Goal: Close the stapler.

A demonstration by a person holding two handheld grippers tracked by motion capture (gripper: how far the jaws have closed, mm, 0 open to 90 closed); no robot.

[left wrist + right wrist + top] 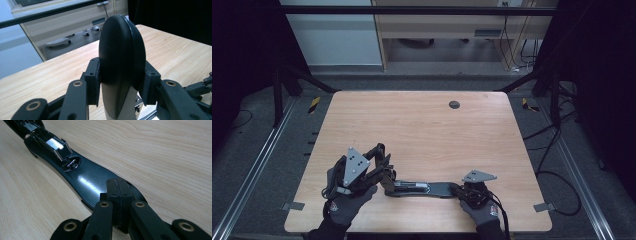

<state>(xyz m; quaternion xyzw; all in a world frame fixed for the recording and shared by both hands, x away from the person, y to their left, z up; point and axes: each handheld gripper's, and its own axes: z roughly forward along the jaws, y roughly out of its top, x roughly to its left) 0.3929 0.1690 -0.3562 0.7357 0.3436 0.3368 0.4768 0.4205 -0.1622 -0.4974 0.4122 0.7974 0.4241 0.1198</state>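
A pale wooden bench (422,125) with rounded corners carries one thing: a long black glossy stapler, opened out flat (422,189), lying near the front edge with its long axis running parallel to that edge. Its metal staple channel (55,145) faces up around the middle.

The left gripper (372,167), in a grey-gloved hand, sits at the stapler's left end; in the left gripper view its jaws are clamped on the rounded black top arm (121,50), which stands up between the pads, tilted off the bench. The right gripper (472,192) sits at the opposite end, its jaws pressed together, bearing down on the stapler's flat base (90,180) and seemingly pinning it to the bench.

So the raised arm lies in the left jaws' grip, hinged toward the middle; any folding move likely turns about that hinge while the right hand steadies the base.
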